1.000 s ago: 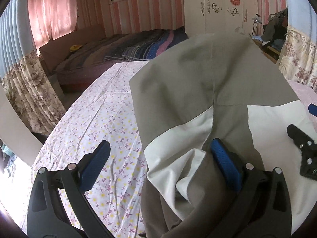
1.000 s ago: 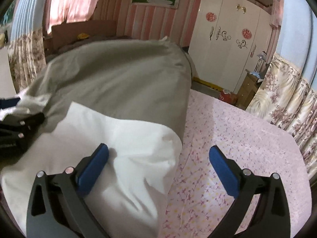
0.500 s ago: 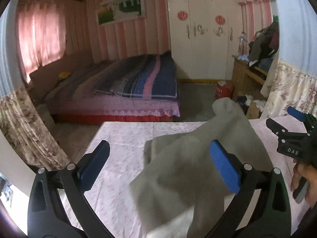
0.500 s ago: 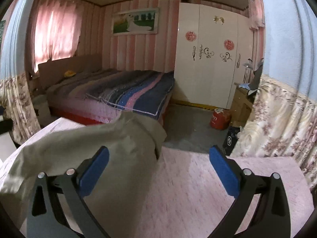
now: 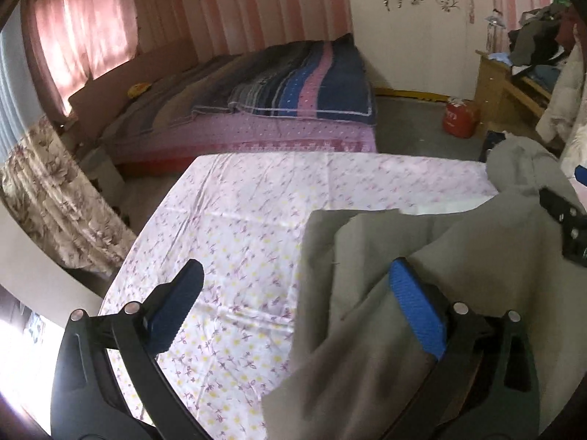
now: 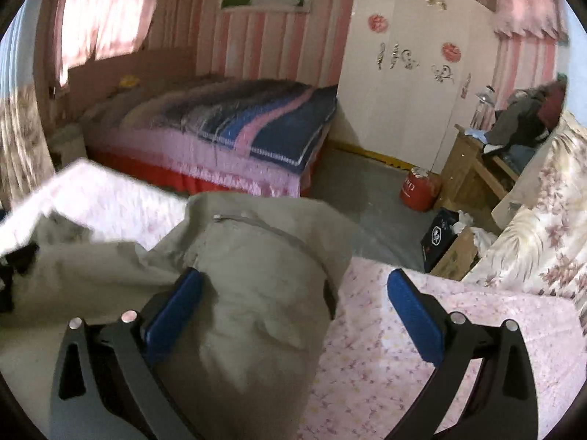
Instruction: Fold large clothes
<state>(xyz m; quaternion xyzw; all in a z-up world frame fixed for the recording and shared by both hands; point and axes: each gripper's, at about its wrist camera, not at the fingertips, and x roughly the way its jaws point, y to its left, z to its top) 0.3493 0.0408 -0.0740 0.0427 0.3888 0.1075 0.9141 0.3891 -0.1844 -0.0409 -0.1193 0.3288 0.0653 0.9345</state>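
Observation:
A large grey-khaki garment [image 5: 367, 330] lies bunched on the floral sheet [image 5: 238, 220] that covers the table, towards its right side. My left gripper [image 5: 297, 308] is open just above the sheet. Its right finger [image 5: 416, 310] rests against a fold of the cloth and its left finger [image 5: 176, 308] is over bare sheet. In the right wrist view the garment [image 6: 256, 286] shows a zip seam and a rolled far edge. My right gripper [image 6: 293, 313] is open, with its left finger [image 6: 172, 311] on the cloth. The right gripper's body [image 5: 565, 227] shows at the left view's right edge.
A bed with a striped blanket [image 5: 293, 88] stands beyond the table. On the grey floor is a red canister [image 6: 418, 190]. A wooden desk piled with clothes [image 6: 506, 139] and a floral drape [image 6: 543, 242] are at the right. The wardrobe [image 6: 403, 66] is behind.
Both grippers rose to face the room, then dipped back to the garment. The white lining seen a second ago is now folded out of sight. The jaws stayed wide.

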